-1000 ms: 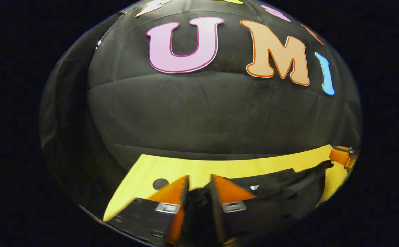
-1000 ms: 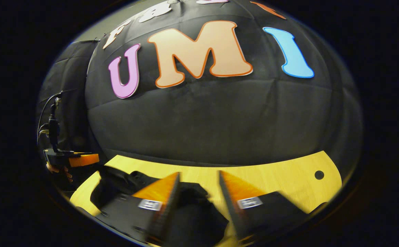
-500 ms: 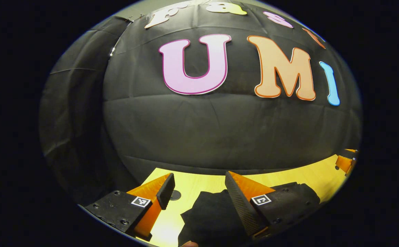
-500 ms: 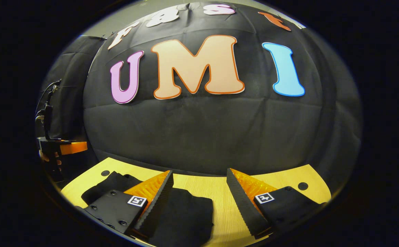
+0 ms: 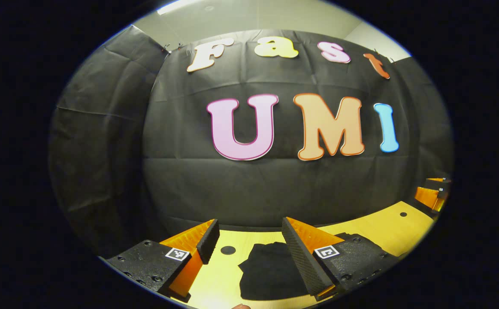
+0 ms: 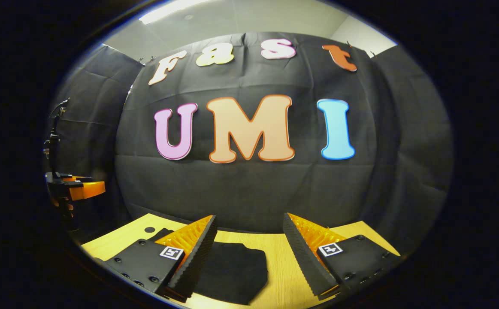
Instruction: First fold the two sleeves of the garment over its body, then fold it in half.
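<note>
Black garment [image 5: 270, 274] lies folded on the table [image 5: 386, 227]. Left claw [image 5: 249, 240] and right claw [image 6: 249, 234] hang open above it.

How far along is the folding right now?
The garment lies on the table as a compact dark bundle, no sleeves sticking out, so folding looks done. Nothing is in hand: left gripper and right gripper are open above it. Left: perhaps only checking neatness.
</note>
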{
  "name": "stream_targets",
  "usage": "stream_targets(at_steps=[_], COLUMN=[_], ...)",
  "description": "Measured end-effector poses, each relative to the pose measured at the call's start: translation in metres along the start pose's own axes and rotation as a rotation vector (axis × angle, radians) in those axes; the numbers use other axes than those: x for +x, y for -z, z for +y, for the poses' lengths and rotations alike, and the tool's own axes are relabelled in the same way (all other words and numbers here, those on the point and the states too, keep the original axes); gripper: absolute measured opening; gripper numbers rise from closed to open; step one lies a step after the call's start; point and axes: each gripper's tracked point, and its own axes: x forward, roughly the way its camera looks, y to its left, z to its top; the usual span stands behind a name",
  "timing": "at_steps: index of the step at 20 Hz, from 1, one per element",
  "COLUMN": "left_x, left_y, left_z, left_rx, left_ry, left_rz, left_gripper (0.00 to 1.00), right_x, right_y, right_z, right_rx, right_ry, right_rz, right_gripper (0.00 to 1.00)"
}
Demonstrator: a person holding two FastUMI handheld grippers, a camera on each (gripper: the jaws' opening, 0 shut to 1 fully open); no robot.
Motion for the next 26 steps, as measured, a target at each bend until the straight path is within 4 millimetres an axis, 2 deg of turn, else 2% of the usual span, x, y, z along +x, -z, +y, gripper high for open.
stream_targets(at_steps=[2, 3, 4, 5, 6, 7, 8, 9, 10, 11, 12, 13, 14, 15, 16, 17, 18, 20, 21, 22, 25, 26], left_x=[-0.04, -0.061, -0.081, -0.101, -0.12, -0.139, -0.158, -0.173, -0.188, -0.202, -0.215, -0.225, -0.233, -0.241, -0.246, -0.25, -0.252, -0.254, -0.253, -0.253, -0.251, -0.254], left_y=[-0.011, -0.014, -0.017, -0.02, -0.022, -0.021, -0.02, -0.018, -0.016, -0.014, -0.014, -0.013, -0.011, -0.01, -0.009, -0.008, -0.008, -0.013, -0.015, -0.017, -0.02, -0.022], left_z=[0.008, 0.012, 0.018, 0.025, 0.029, 0.031, 0.033, 0.035, 0.035, 0.037, 0.038, 0.039, 0.042, 0.043, 0.043, 0.043, 0.042, 0.044, 0.047, 0.049, 0.046, 0.046], left_rx=[0.006, 0.011, 0.018, 0.03, 0.043, 0.055, 0.062, 0.058, 0.052, 0.044, 0.038, 0.031, 0.021, 0.011, -0.001, -0.01, -0.014, 0.004, 0.016, 0.024, 0.015, 0.017], left_ry=[0.01, 0.011, 0.004, -0.001, -0.007, -0.006, -0.004, -0.001, 0.004, 0.005, 0.006, 0.004, -0.002, -0.003, -0.006, -0.003, 0.003, 0.009, 0.006, -0.001, 0.007, 0.01], left_rz=[-0.025, -0.037, -0.05, -0.067, -0.081, -0.092, -0.093, -0.094, -0.091, -0.089, -0.093, -0.094, -0.089, -0.085, -0.079, -0.074, -0.07, -0.082, -0.087, -0.09, -0.091, -0.094], left_gripper=[0.94, 0.94, 0.89, 0.94, 0.94, 0.93, 0.89, 0.89, 0.94, 0.89, 0.94, 0.94, 0.89, 0.93, 0.93, 0.94, 0.89, 0.89, 0.94, 0.89, 0.94, 0.89], right_x=[-0.041, -0.061, -0.08, -0.1, -0.121, -0.138, -0.155, -0.172, -0.187, -0.2, -0.212, -0.221, -0.229, -0.236, -0.242, -0.244, -0.245, -0.248, -0.25, -0.252, -0.254, -0.255], right_y=[-0.005, -0.006, -0.005, -0.006, -0.005, -0.006, -0.003, 0.0, 0.001, 0.004, 0.005, 0.006, 0.006, 0.005, 0.003, 0.0, -0.001, -0.004, -0.003, -0.002, -0.006, -0.01], right_z=[0.011, 0.019, 0.027, 0.035, 0.039, 0.044, 0.049, 0.055, 0.06, 0.063, 0.066, 0.069, 0.071, 0.073, 0.073, 0.072, 0.071, 0.068, 0.066, 0.064, 0.055, 0.058], right_rx=[0.007, 0.015, 0.023, 0.029, 0.032, 0.033, 0.034, 0.035, 0.035, 0.036, 0.042, 0.053, 0.063, 0.069, 0.07, 0.069, 0.068, 0.067, 0.069, 0.07, 0.084, 0.085], right_ry=[0.01, 0.002, -0.005, -0.008, -0.008, -0.005, -0.005, -0.007, -0.008, -0.005, -0.005, -0.007, -0.007, -0.007, -0.006, 0.001, 0.002, 0.008, 0.013, 0.016, 0.035, 0.03], right_rz=[-0.02, -0.032, -0.041, -0.053, -0.063, -0.077, -0.082, -0.082, -0.085, -0.08, -0.077, -0.076, -0.074, -0.079, -0.089, -0.092, -0.094, -0.094, -0.092, -0.092, -0.1, -0.103], right_gripper=[1.0, 0.95, 0.95, 0.94, 0.94, 0.97, 0.94, 0.97, 1.0, 0.97, 0.97, 0.97, 0.97, 1.0, 0.94, 0.97, 0.97, 1.0, 0.97, 0.97, 0.94, 0.97])
